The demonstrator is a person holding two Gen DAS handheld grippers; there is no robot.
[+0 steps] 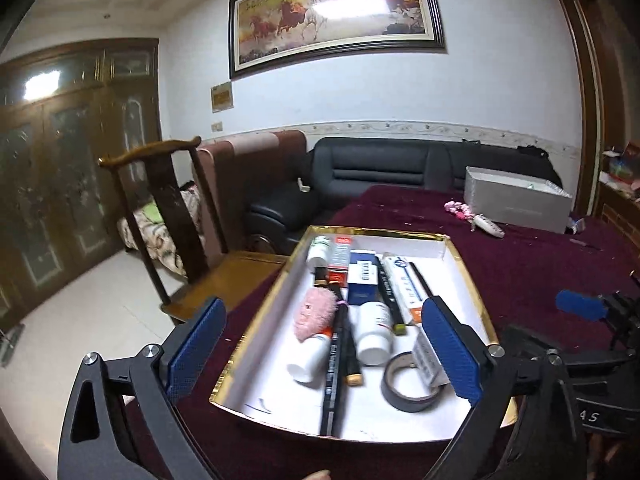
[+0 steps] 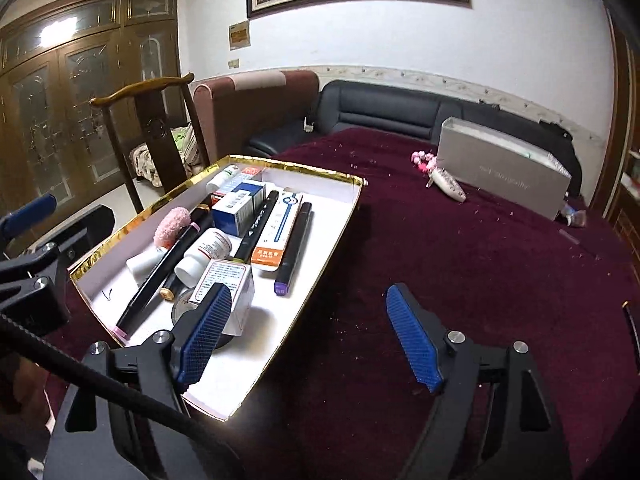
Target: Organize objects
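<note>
Both grippers over the tray (image 1: pixel 464 264), labels too blurred to read.
Left gripper (image 1: pixel 324 344) and right gripper (image 2: pixel 308 332) gape wide, holding nothing.

Deep maroon tabletop (image 2: pixel 460 248) all around the tray (image 2: pixel 304 168), which is white inside with a shiny gold rim. In that tray: a fluffy pink puff (image 1: pixel 314 312), a blue-and-white box (image 1: pixel 362 280), an orange-ended white tube box (image 2: pixel 276 236), a grey tape roll (image 1: pixel 408 386). Beyond the tray, a silver box (image 2: pixel 500 172). Tongs' pads (image 2: pixel 206 334), blue mesh-textured.
</note>
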